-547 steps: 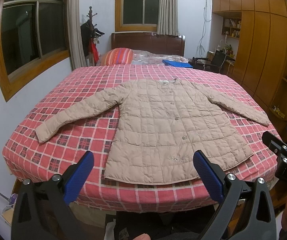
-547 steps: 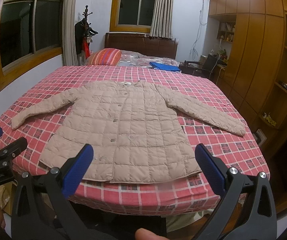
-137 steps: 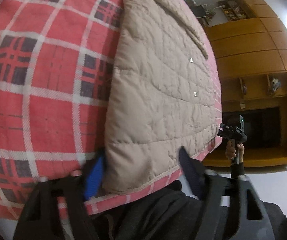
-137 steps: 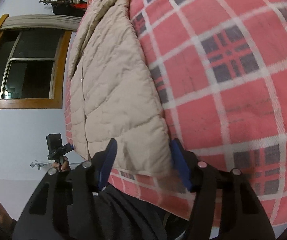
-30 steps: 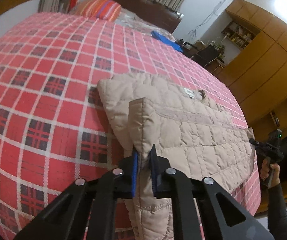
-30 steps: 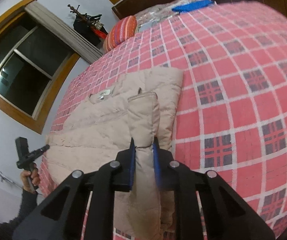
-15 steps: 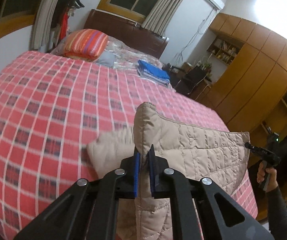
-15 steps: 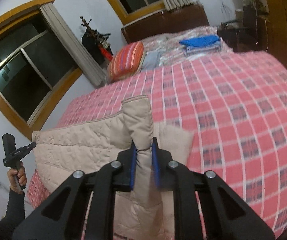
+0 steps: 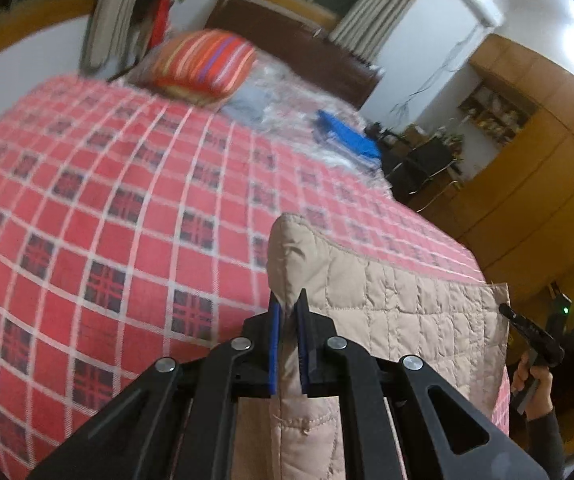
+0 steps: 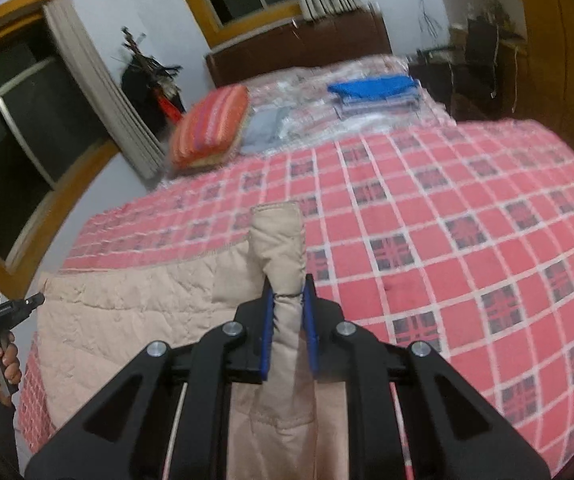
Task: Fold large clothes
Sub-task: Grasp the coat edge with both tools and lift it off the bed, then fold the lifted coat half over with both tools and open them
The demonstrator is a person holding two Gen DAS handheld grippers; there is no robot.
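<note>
The left gripper [image 9: 287,344] is clenched on a corner of the quilted beige jacket [image 9: 407,312], its blue pads [image 9: 273,344] pressing a thick bunch of the fabric that stands up past the tips. The right gripper [image 10: 289,320] is likewise clamped on the jacket's [image 10: 127,320] other corner, a padded roll of it pinched between its pads and poking up beyond them. Between the two grips the top edge of the garment runs taut and nearly level, and the rest hangs down as a flat, doubled-looking panel at the near edge of the bed, lifted off the red checked bedspread [image 9: 87,200]. No sleeves hang loose at the sides, so my judgement is that they are already folded in and the body is being carried in a fold from bottom to top; the fold is well along but not finished, since the jacket has not yet been laid down flat and squared. The fabric is puffy, stitched in squares, with a piped hem, and it looks stiff enough to hold its shape while hanging. Farther off, at the head of the bed, lie a striped pillow [image 9: 199,64] to the left and a blue folded cloth [image 10: 375,88] to the right, well apart from the jacket.
</note>
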